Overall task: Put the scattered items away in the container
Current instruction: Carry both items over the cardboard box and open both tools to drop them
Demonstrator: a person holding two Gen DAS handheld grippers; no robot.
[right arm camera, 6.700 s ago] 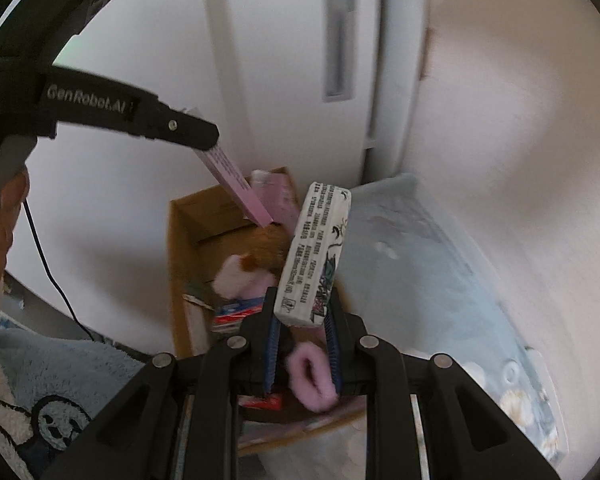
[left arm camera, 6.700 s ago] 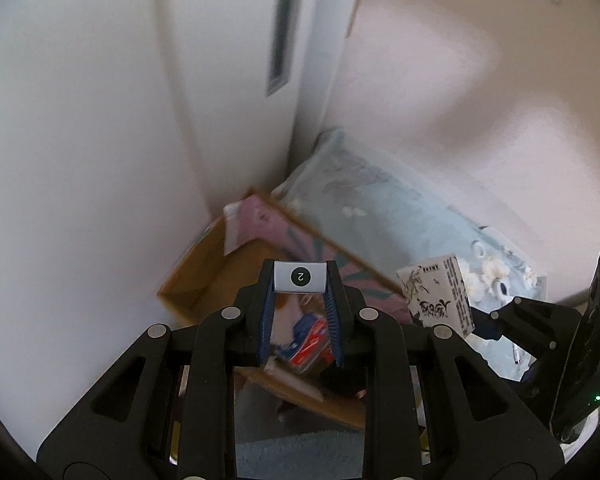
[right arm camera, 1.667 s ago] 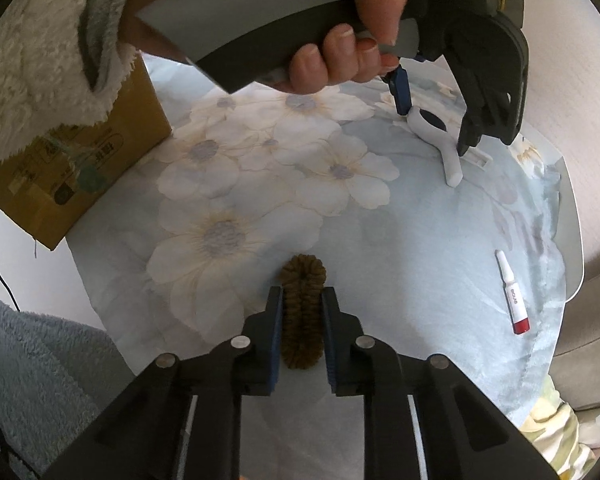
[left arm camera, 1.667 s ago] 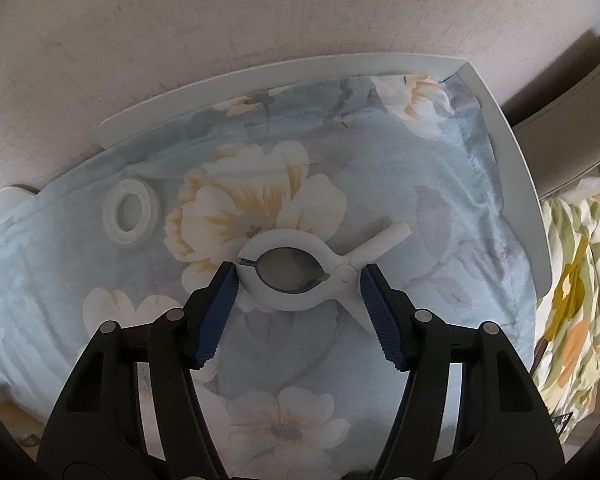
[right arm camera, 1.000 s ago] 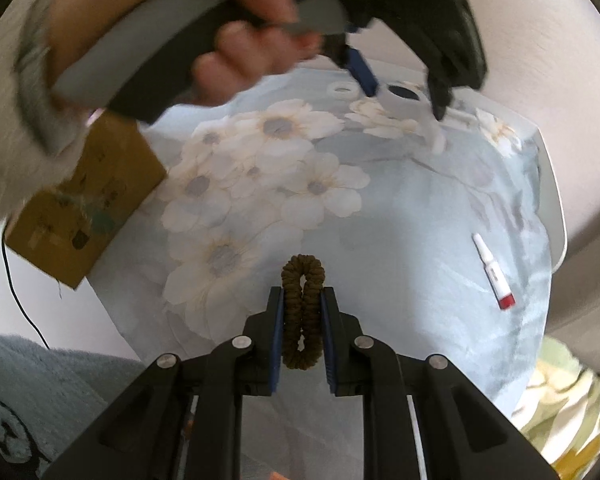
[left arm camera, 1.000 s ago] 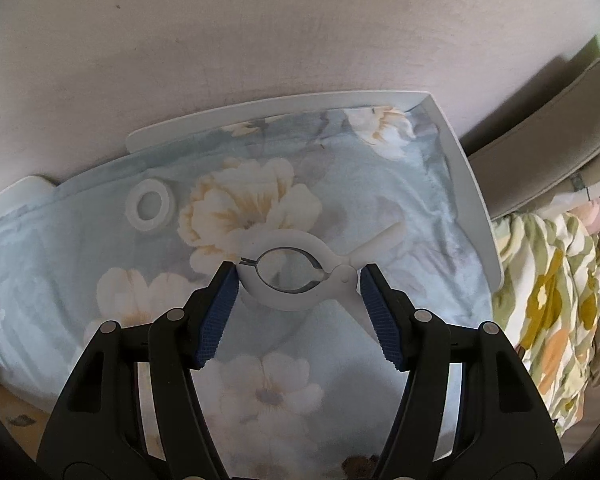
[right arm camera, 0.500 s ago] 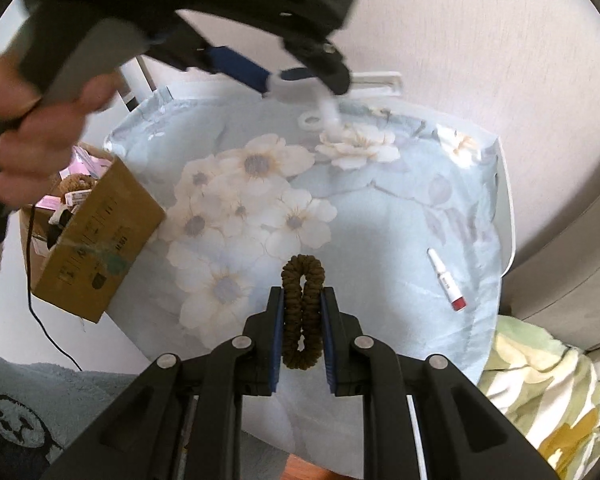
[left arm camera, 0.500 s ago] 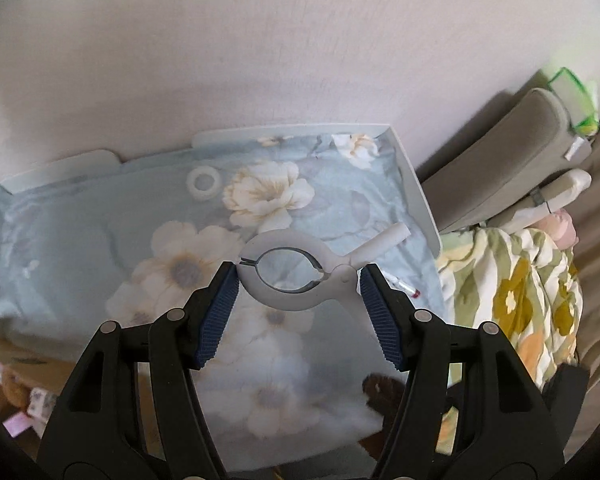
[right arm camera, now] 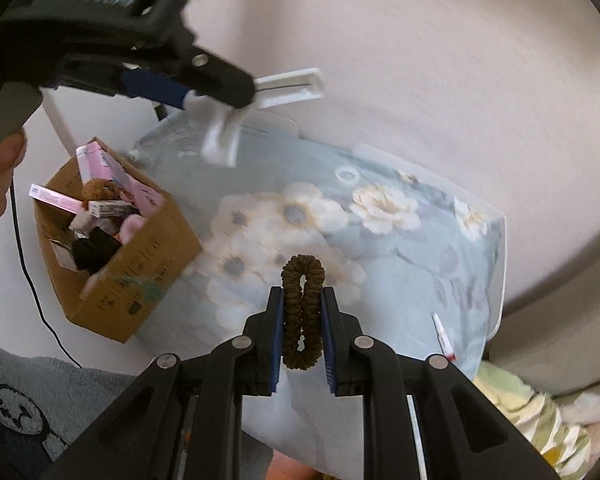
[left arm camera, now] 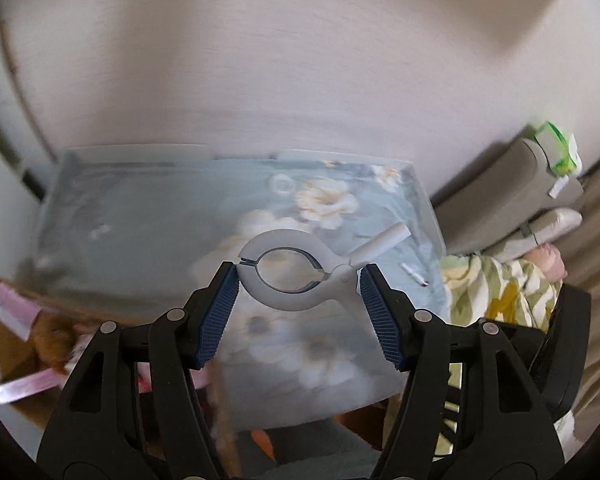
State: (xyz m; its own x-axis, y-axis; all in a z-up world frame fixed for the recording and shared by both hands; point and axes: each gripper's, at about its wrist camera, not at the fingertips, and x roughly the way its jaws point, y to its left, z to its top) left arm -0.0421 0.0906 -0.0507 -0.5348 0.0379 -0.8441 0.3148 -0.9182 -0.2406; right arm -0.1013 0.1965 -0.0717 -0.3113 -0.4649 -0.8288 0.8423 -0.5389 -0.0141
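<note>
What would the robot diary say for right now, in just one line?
left claw: holds white clip | right claw: holds brown scrunchie | both lifted above floral cloth | cardboard box: partly filled

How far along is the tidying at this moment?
Done: the box already holds several items. In hand: the left hand-held gripper carries a white clip and the right hand-held gripper a brown scrunchie. Left: a white ring and a small tube lie on the cloth.

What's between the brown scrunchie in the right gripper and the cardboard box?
Nothing visible. The brown scrunchie is clamped in the right gripper, and the cardboard box sits open-topped to its left, already fairly full.
</note>
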